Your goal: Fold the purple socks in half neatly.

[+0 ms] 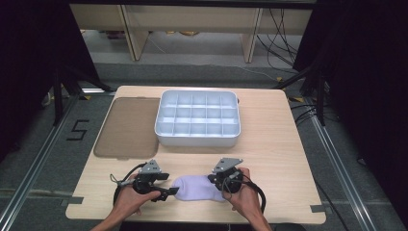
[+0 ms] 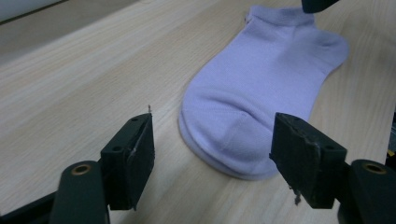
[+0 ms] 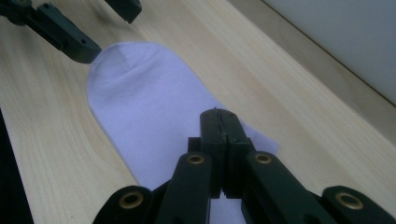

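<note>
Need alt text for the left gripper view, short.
A pale lilac ankle sock lies flat on a light wooden table, toe end nearest the camera. The left gripper frames that toe end with its two black jaws standing apart, not pressing on it.

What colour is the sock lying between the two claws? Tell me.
The sock is plain pale lilac, no pattern; the left gripper view shows it best.

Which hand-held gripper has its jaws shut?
The right hand-held gripper: its jaws are pressed together over the sock's cuff end. The left hand-held gripper stands open, jaws either side of the toe.
</note>
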A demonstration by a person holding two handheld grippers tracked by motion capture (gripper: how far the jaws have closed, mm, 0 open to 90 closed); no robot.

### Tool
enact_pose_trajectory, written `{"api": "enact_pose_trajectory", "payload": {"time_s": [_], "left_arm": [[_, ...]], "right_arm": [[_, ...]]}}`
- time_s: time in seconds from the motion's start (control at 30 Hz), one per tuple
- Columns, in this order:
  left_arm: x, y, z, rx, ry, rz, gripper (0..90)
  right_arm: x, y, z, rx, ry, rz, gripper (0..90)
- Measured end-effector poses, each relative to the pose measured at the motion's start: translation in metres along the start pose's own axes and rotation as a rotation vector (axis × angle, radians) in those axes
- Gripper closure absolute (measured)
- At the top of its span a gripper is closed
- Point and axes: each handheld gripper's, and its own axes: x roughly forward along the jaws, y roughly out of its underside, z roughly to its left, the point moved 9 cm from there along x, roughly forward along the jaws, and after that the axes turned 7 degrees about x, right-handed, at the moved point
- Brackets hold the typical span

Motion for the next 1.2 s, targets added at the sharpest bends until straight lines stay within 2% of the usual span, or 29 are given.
{"api": "enact_pose_trajectory", "payload": {"time_s": [0.03,0.07,0.1,0.27,0.33,0.37,0.4,0.47,0.5,0.53,0.57,0.67,0.7,0.8,0.93,0.97,1.03,1.07,1.1,1.13,1.17,1.2], "left_arm": [[0.002,0.000,0.000,0.008,-0.004,0.011,32.7],[0.004,0.000,0.000,0.032,0.000,0.017,32.7],[0.007,-0.001,-0.001,0.022,-0.006,0.022,35.2],[0.011,0.000,-0.002,0.068,-0.017,0.051,39.7],[0.011,0.002,-0.002,0.081,-0.032,0.059,46.3],[0.011,0.002,-0.001,0.115,-0.042,0.067,46.3],[0.011,0.003,0.000,0.124,-0.053,0.074,48.3],[0.011,0.003,-0.001,0.137,-0.053,0.071,56.3],[0.011,0.003,-0.002,0.161,-0.047,0.076,56.3],[0.012,0.002,-0.004,0.135,-0.046,0.058,63.5],[0.013,0.001,-0.006,0.138,-0.027,0.045,67.6],[0.014,0.001,-0.007,0.141,-0.005,0.045,79.4],[0.015,0.000,-0.009,0.148,0.001,0.039,80.8],[0.014,0.000,-0.008,0.142,-0.008,0.040,82.3],[0.011,-0.004,-0.007,0.185,-0.020,0.027,82.8],[0.010,-0.005,-0.007,0.184,-0.017,0.027,82.8],[0.009,-0.006,-0.007,0.178,-0.011,0.019,82.9],[0.008,-0.006,-0.008,0.157,-0.005,0.020,83.0],[0.006,-0.008,-0.007,0.164,-0.001,0.011,83.1],[0.006,-0.008,-0.007,0.164,-0.001,0.011,83.2],[0.005,-0.008,-0.008,0.146,-0.001,0.012,83.3],[0.003,-0.009,-0.007,0.163,-0.004,0.011,83.3]], "right_arm": [[-0.003,0.001,-0.002,0.030,0.015,-0.013,90.0],[-0.003,0.001,-0.002,0.030,0.015,-0.013,90.0],[-0.006,0.003,-0.005,0.023,0.011,-0.010,90.0],[-0.007,0.007,-0.006,0.044,0.010,-0.019,90.0],[-0.009,0.008,-0.006,0.039,0.007,0.001,90.0],[-0.009,0.007,-0.006,0.029,0.011,-0.007,90.0],[-0.009,0.007,-0.005,0.020,0.005,-0.005,90.0],[-0.007,0.007,-0.003,0.034,0.000,-0.010,90.0],[-0.007,0.007,-0.003,0.034,0.000,-0.010,90.0],[-0.007,0.008,-0.003,0.010,-0.007,0.005,90.0],[-0.007,0.009,-0.002,0.025,-0.004,0.010,90.0],[-0.004,0.008,-0.001,0.014,0.000,-0.006,90.0],[-0.003,0.008,0.000,-0.011,-0.017,0.004,90.0],[-0.003,0.007,0.001,0.005,-0.003,-0.007,90.0],[-0.002,0.009,0.007,-0.001,-0.026,0.014,90.0],[0.000,0.008,0.007,-0.018,-0.024,0.009,90.0],[0.001,0.008,0.009,-0.012,-0.026,0.008,90.0],[0.002,0.008,0.012,-0.018,-0.045,0.018,90.0],[0.005,0.008,0.016,-0.038,-0.052,0.018,90.0],[0.005,0.008,0.016,-0.038,-0.052,0.018,90.0],[0.009,0.007,0.021,-0.045,-0.059,0.020,90.0],[0.009,0.007,0.021,-0.045,-0.059,0.020,90.0]]}}
